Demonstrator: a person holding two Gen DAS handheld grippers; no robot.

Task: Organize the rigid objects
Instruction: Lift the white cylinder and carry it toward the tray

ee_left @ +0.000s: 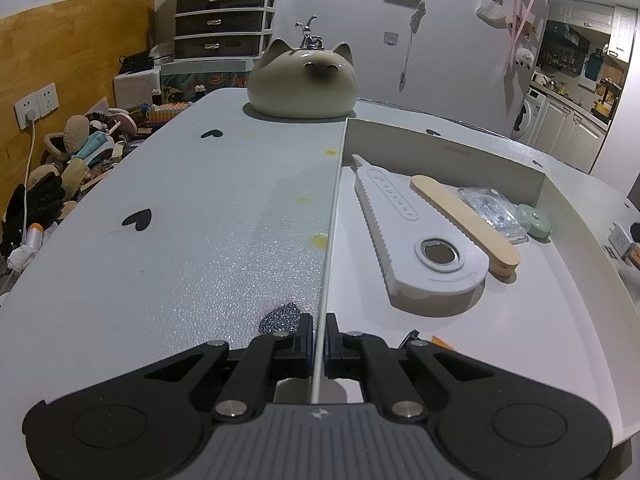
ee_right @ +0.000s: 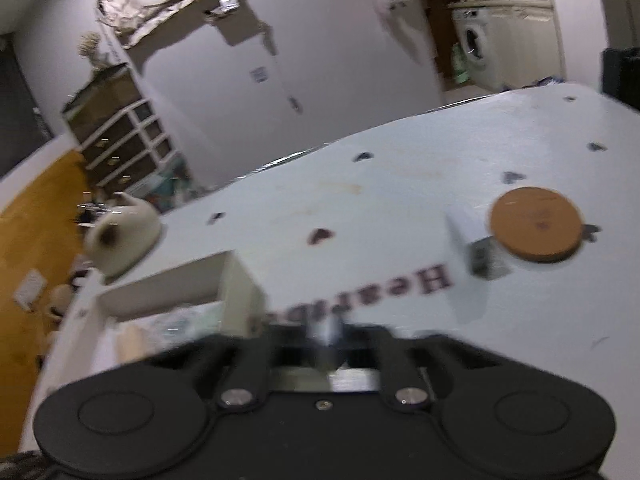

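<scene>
We see a pale table [ee_left: 140,184] with heart marks before a white wall [ee_left: 440,40], drawers [ee_left: 224,20] behind. A white box [ee_left: 460,312] holds an opener [ee_left: 404,236] and a stick [ee_left: 464,220]. Our left gripper [ee_left: 319,334] pinches the box wall. Our right gripper [ee_right: 325,334], blurred, is closed; whether on anything we cannot tell. A cork coaster [ee_right: 536,224] lies beyond it.

- The right wrist view is smeared by motion throughout; the right claw [ee_right: 324,344] is too blurred to tell whether anything sits between its tips.
- The dark lettering [ee_right: 352,296] on the desk [ee_right: 400,200] is partly hidden behind that claw.
- The white tray [ee_left: 560,320] runs off the left wrist view's lower right edge.
- The clear plastic piece [ee_left: 490,210] is too indistinct to identify.
</scene>
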